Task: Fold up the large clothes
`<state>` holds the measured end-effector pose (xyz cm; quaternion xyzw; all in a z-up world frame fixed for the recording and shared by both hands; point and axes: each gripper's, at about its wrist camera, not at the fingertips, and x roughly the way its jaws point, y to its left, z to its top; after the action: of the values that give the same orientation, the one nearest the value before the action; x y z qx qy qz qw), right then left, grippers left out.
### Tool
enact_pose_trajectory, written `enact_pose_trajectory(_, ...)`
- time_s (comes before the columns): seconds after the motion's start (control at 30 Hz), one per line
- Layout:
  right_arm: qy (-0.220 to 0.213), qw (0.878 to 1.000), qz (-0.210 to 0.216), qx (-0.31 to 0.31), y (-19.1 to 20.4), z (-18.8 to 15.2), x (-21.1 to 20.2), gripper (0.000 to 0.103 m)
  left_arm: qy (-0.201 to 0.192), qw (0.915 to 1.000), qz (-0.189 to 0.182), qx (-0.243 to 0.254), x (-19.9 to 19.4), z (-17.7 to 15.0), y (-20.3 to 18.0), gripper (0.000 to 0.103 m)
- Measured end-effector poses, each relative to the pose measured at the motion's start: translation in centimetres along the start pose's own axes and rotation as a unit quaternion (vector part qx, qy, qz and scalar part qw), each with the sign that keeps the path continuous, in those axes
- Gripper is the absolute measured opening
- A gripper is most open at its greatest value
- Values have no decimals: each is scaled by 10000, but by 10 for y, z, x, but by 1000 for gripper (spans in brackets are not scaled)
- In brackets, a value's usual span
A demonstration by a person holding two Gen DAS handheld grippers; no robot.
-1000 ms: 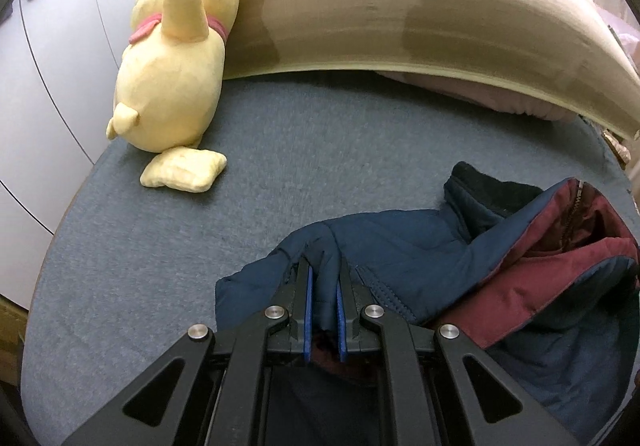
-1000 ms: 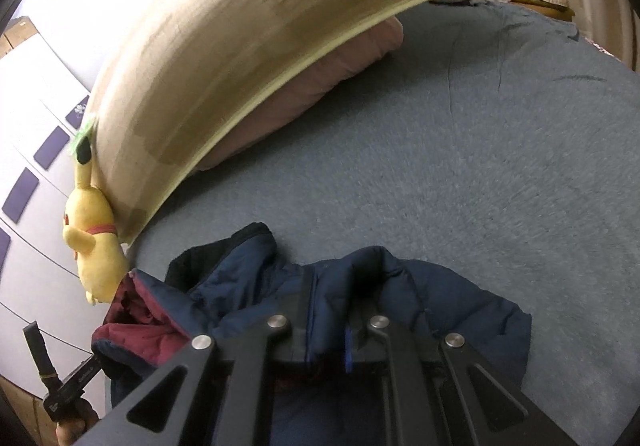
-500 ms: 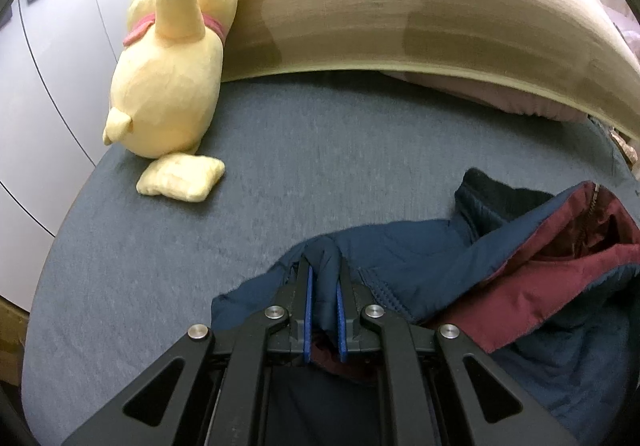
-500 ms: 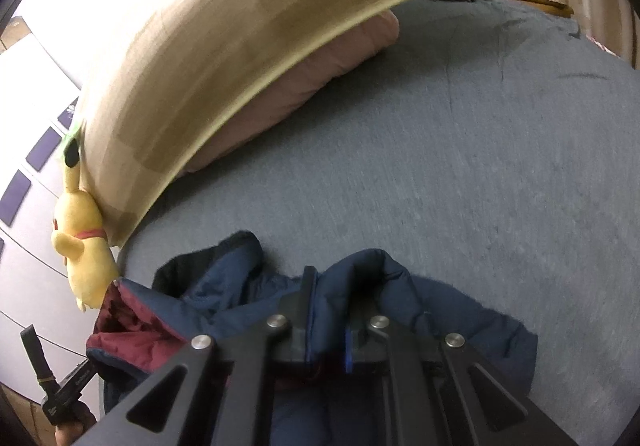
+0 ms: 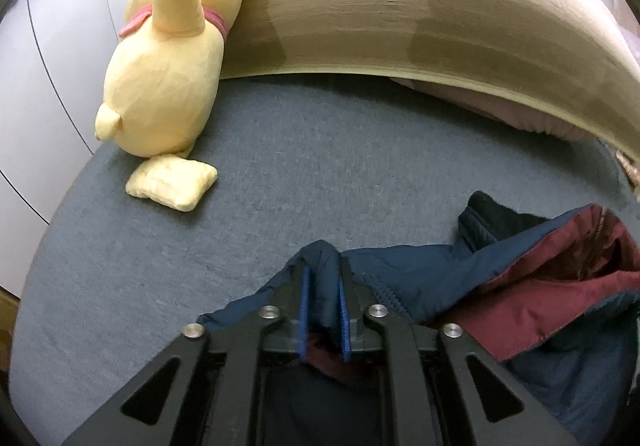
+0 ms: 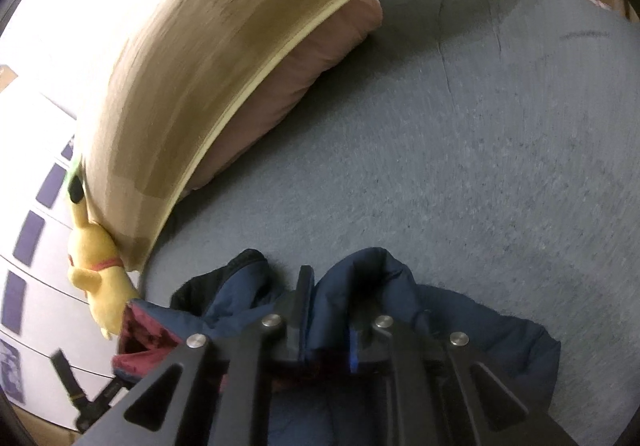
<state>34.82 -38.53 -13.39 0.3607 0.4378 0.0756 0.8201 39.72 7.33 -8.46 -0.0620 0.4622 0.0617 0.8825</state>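
Jacket (image 5: 420,278) crosswise on bed (image 5: 280,166), collar headboard-ward, pinched in both grippers' fingers (image 5: 306,298).

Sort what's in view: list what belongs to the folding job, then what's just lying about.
Job:
- navy jacket with maroon lining
- left hand-held gripper, shut on a pinch of the jacket
- right hand-held gripper, shut on another pinch
- grey bed, the folding surface

Lying about:
- yellow plush toy
- pink pillow
- tan headboard
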Motion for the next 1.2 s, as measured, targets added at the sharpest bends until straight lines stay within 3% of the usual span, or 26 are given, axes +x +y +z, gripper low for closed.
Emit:
enact_pose_trajectory(0.07,50,9997,202,146,-3,3,-3,24,13,9997,-194,-151,-2,2,7,25)
enact_pose_trajectory(0.1,82,9993,294,211,-3,4,-4,32,0,9992,-290,-279,-5,5,12,32)
enact_pose_trajectory(0.13,119,9986,431,282,-3,5,-6,60,-83,9987,-305,-392,-9,7,17,54)
enact_pose_trajectory(0.17,110,9976,607,322,-3,6,-8,82,-208,9983,-289,-471,-14,9,21,66)
enact_pose_trajectory(0.2,12,9969,724,314,0,8,-13,103,-437,9972,-296,-530,-23,12,26,67)
enact_pose_trajectory(0.33,-323,9947,959,200,10,19,-39,103,-684,9954,-431,-522,-44,21,40,67)
enact_pose_trajectory(0.5,-513,9957,698,-340,7,19,-67,103,-860,9938,-645,-267,-56,15,56,73)
enact_pose_trajectory(0.63,-113,9964,202,-817,-6,9,-52,103,-592,9959,-691,19,-35,12,56,73)
enact_pose_trajectory(0.73,83,9929,-99,-1180,-5,5,-35,103,-348,9950,-920,165,-20,9,47,73)
enact_pose_trajectory(0.87,213,9900,-326,-1356,-4,6,-11,103,-86,9935,-966,588,8,9,23,73)
enact_pose_trajectory(1.0,348,9894,-347,-1368,-5,14,11,102,144,9927,-1042,597,28,16,12,73)
enact_pose_trajectory(1.07,402,9883,-375,-1422,-5,15,17,93,114,9926,-1002,678,32,18,7,73)
enact_pose_trajectory(1.1,434,9881,-371,-1428,-4,15,20,76,72,9935,-905,693,32,19,5,71)
enact_pose_trajectory(1.13,490,9881,-340,-1415,-4,19,25,45,77,9942,-831,677,36,19,5,57)
enact_pose_trajectory(1.17,578,9876,-348,-1415,-2,20,30,36,175,9945,-793,660,42,19,4,36)
enact_pose_trajectory(1.2,575,9870,-435,-1437,1,21,33,33,259,9957,-635,621,48,18,3,31)
